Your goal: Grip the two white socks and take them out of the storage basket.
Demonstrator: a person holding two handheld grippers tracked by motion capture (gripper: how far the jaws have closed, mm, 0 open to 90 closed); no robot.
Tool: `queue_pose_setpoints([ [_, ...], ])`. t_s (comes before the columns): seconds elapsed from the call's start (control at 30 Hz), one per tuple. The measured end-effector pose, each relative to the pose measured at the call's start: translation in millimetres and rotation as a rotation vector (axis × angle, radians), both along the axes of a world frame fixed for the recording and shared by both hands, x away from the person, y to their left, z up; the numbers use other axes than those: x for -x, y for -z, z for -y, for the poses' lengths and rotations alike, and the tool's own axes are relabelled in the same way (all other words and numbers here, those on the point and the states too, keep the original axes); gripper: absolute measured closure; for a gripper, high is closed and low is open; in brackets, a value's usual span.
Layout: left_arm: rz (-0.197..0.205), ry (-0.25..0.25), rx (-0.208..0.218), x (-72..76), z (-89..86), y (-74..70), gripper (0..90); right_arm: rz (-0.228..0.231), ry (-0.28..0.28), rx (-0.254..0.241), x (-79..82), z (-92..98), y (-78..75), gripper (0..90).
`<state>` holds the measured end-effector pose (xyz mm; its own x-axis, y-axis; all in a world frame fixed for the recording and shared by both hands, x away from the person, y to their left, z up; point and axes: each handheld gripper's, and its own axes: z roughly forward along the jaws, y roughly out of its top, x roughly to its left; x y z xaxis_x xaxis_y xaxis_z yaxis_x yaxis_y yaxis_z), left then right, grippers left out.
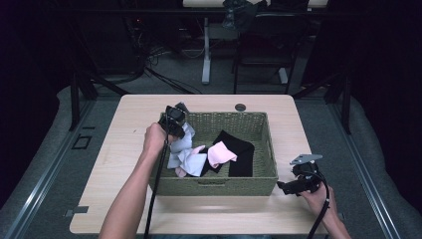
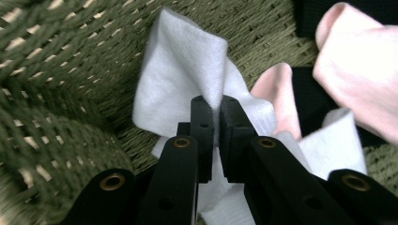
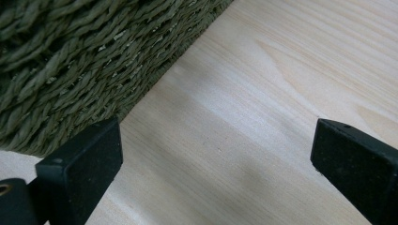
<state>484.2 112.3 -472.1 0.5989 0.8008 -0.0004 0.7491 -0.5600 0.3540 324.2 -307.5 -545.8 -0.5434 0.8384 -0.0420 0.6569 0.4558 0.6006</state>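
Note:
A green woven basket (image 1: 259, 180) stands on the wooden table and holds white, pink and black cloths. My left gripper (image 1: 175, 119) reaches into its left end and is shut on a white cloth (image 1: 184, 142). In the left gripper view the black pads (image 2: 202, 123) pinch a fold of that white cloth (image 2: 180, 70), with a pink cloth (image 2: 361, 70) to the right. A pink cloth (image 1: 220, 153) and a black cloth (image 1: 239, 149) lie mid-basket. My right gripper (image 1: 293, 185) rests open on the table just right of the basket, its pads (image 3: 82, 164) wide apart over bare wood (image 3: 263, 108).
The basket's woven wall (image 3: 70, 61) is close on the left of the right gripper. The table (image 1: 124, 149) has bare wood left of the basket and along its front edge. A round cable hole (image 1: 241, 107) sits at the back. Chairs and stands are on the floor behind.

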Motion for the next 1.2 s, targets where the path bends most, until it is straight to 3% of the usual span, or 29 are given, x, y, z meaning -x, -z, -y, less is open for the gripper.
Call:
queue_pose_setpoints([
  [0.47,0.112,0.044,0.004,18.7,-4.8,-48.4,86.2,-0.006,-0.001,0.004,-0.5,-0.6,1.3,2.1],
  [0.97,0.151,0.077,0.003,27.3,-7.3,-86.2,86.2,-0.015,0.001,0.000,-1.3,-0.4,3.2,2.1],
  [1.2,0.179,0.082,0.023,30.6,-8.7,-106.7,86.2,-0.024,0.000,0.006,-2.0,-1.0,4.2,2.1],
])
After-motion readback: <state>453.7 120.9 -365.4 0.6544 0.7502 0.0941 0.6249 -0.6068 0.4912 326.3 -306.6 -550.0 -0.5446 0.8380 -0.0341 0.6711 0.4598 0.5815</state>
